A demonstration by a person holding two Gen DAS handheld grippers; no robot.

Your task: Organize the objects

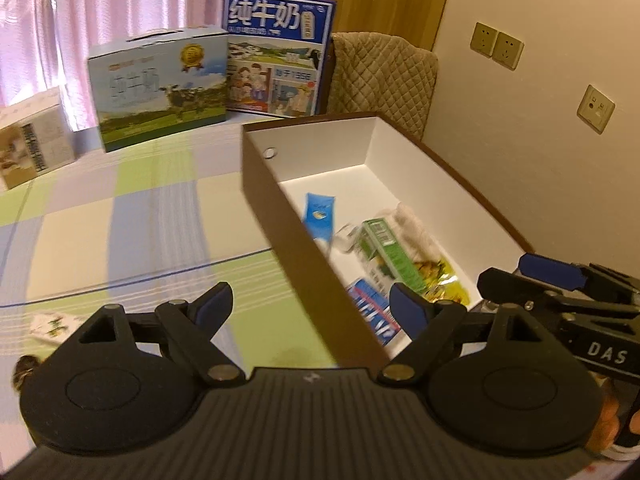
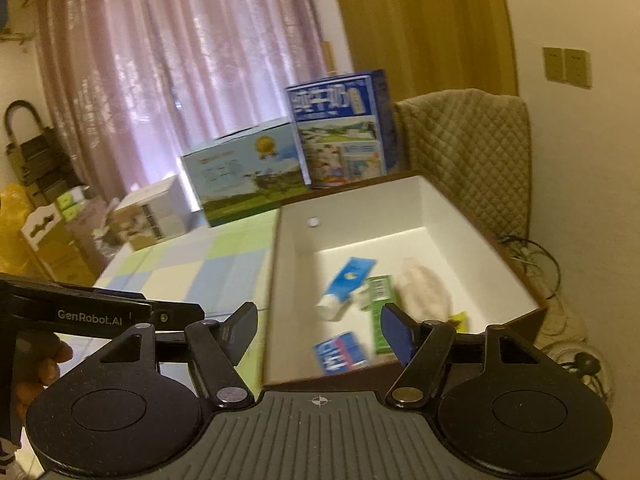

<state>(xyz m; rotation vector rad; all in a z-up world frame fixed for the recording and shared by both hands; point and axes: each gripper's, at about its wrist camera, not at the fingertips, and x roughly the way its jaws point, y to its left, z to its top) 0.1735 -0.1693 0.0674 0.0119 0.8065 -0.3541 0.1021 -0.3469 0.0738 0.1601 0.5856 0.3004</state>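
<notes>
Risk, judged: the box's [image 1: 304,248] near wall stands betw. the left gripper [image 1: 310,306] fingers; if it's closed or swung from here the box gets clipped and shoved across the tablecloth [image 1: 120,224]. Risk 2: a small packet [image 1: 50,326] at 9 o'clock of the left gripper, still outside the box, could be missed. Both views are blurred, so aim is poor.

Left gripper spread, nothing pinched. Right gripper [image 2: 320,330] also spread, empty, over the box's near edge.

Box: brown outside, white inside, open top, on the table by the wall. Inside, seen at 12–1 o'clock: blue tube [image 1: 320,216], green carton [image 1: 390,254], blue-red carton [image 1: 372,312], yellow packet [image 1: 442,276], pale cloth-like item [image 2: 424,284]. Items lie loose, not aligned.
</notes>
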